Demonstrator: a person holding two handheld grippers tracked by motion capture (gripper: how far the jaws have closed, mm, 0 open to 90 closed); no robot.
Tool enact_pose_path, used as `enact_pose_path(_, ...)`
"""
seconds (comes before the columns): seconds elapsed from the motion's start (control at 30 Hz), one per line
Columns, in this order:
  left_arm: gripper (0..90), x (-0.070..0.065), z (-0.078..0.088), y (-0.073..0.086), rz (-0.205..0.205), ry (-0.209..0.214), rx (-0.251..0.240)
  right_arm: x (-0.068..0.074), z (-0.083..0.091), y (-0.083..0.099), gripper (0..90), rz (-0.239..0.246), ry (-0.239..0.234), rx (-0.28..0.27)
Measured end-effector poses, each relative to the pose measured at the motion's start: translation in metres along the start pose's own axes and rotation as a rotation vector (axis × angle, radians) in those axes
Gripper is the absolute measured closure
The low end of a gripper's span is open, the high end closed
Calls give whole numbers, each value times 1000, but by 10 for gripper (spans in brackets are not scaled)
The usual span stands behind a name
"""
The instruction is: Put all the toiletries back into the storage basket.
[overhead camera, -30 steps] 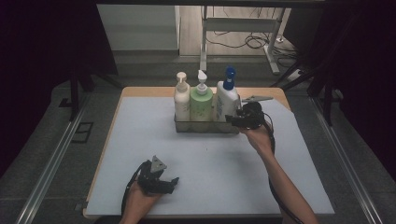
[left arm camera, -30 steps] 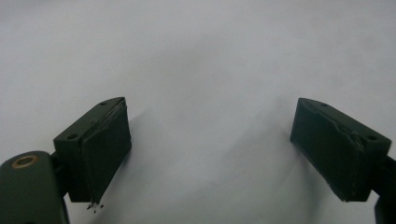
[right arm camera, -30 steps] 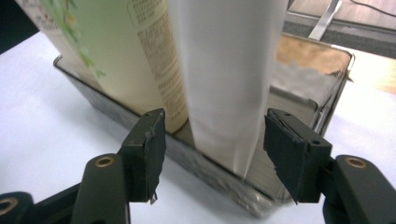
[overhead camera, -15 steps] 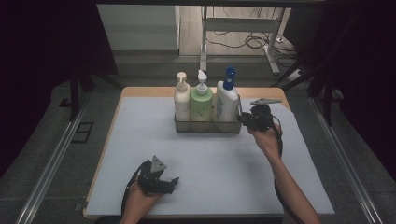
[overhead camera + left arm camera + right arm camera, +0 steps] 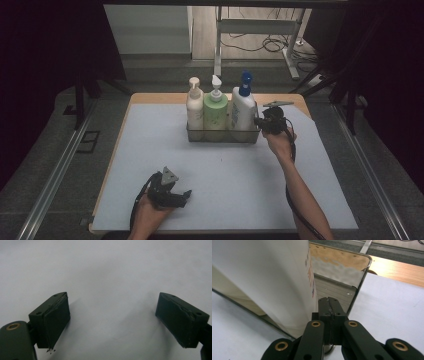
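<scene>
The right gripper [image 5: 329, 315] has just been closing, and its two black jaws now stand pressed together on the thin end wall of the shiny metal tray [image 5: 359, 282] that holds the bottles. In the right gripper view the pads meet on that wall's upper edge, right beside the white plastic bottle with the blue pump cap [image 5: 269, 280], whose side fills the left of that view. From the high view the right gripper [image 5: 261, 122] sits at the tray's right end, level with the rim, its grey plate on top and its cable trailing down along the forearm. The right hand [image 5: 278, 139] grips it from behind, and the forearm stretches up from the lower edge of the view.

The metal tray [image 5: 222, 138] stands at the far middle of the pale grey table mat [image 5: 300, 200], with three pump bottles upright in a row inside it: a cream bottle [image 5: 194, 106] at the left, a light green bottle [image 5: 215, 109] in the middle, and the white blue-capped bottle [image 5: 242, 107] at the right, nearest the gripper.

The left gripper [image 5: 112, 320] has its jaws spread wide with nothing between them, only bare mat below. In the high view the left gripper [image 5: 185, 196] lies low over the near edge of the mat, well apart from the tray, jaws pointing right, with the left hand [image 5: 150, 212] wrapped around it.
</scene>
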State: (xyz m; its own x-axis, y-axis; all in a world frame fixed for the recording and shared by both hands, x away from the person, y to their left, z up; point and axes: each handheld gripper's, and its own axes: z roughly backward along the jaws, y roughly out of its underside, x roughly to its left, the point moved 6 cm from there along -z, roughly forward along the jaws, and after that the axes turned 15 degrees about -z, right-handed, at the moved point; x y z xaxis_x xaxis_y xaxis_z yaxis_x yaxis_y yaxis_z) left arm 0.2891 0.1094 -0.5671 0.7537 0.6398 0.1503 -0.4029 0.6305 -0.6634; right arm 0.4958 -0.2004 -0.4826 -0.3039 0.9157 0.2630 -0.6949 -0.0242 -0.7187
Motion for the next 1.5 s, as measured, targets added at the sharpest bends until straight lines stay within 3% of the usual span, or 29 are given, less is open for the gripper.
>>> enact_pose_path(0.2,119,0,0,0,2,0,-1,5,-13,3,897,13,7,27)
enact_pose_path(0.37,119,0,0,0,0,0,0,3,-19,6,897,-9,8,46)
enact_pose_path(0.5,120,0,0,0,0,0,0,2,-23,9,897,1,16,64)
enact_pose_path(1.37,119,0,0,0,1,1,0,24,-30,16,896,37,-41,98)
enact_pose_path(1.5,120,0,0,0,1,1,1,22,-30,14,895,20,-50,92)
